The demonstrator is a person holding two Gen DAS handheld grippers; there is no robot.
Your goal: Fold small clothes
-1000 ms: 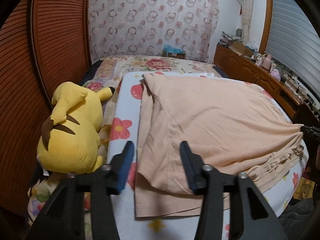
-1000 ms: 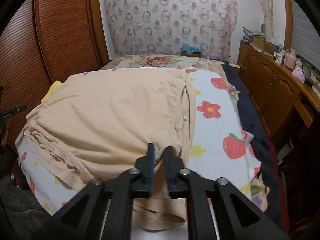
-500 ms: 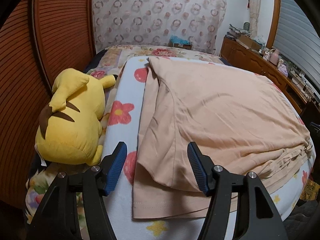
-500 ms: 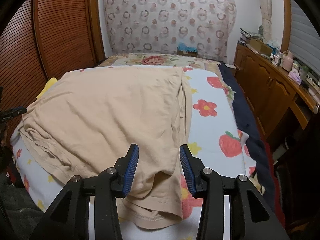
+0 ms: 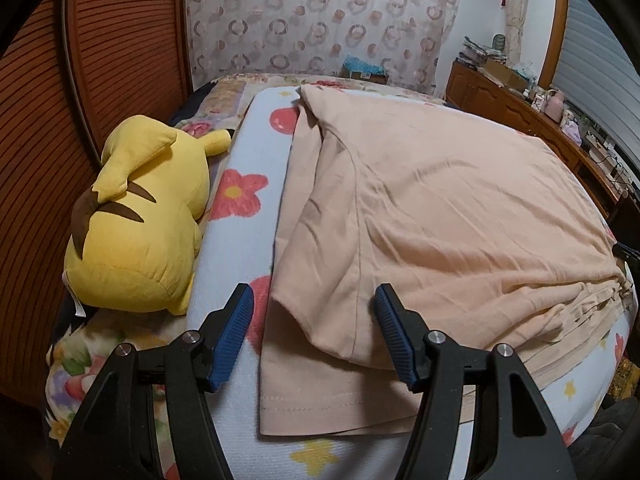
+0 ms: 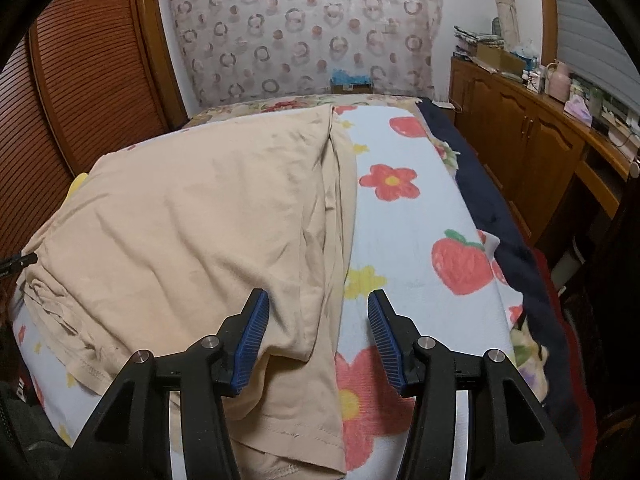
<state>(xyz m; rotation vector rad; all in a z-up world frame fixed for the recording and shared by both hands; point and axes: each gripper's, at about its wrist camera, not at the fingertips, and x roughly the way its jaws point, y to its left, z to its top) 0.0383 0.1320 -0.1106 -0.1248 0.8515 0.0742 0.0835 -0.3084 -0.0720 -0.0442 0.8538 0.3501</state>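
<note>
lying across the flower-and-strawberry blanket (image 6: 404,240) on the bed, the peach shirt (image 5: 440,208) is taking up most of the working surface, with both side edges already turned in over the body and a bunched hem sagging at the near edge between the two views. the left gripper (image 5: 314,332) is hovering with its jaws spread wide, holding nothing, its blue pads straddling the rounded corner of the folded-in flap at the shirt's left side. the right gripper (image 6: 318,336) is likewise standing wide open and empty, its left pad over the shirt's right folded edge and its right pad over bare blanket. judging by this, the side folds are looking finished and the work is sitting between folds, with the lengthwise fold seemingly coming next. that move is calling for each gripper to drop onto its near corner, pinch through all the stacked layers rather than just the top flap, and carry the end evenly toward the far end so the sides are not slipping apart. the yellow plush toy (image 5: 136,220) is lying just beside the blanket on the left, close enough that the left gripper is needing a little care when swinging outward.
</note>
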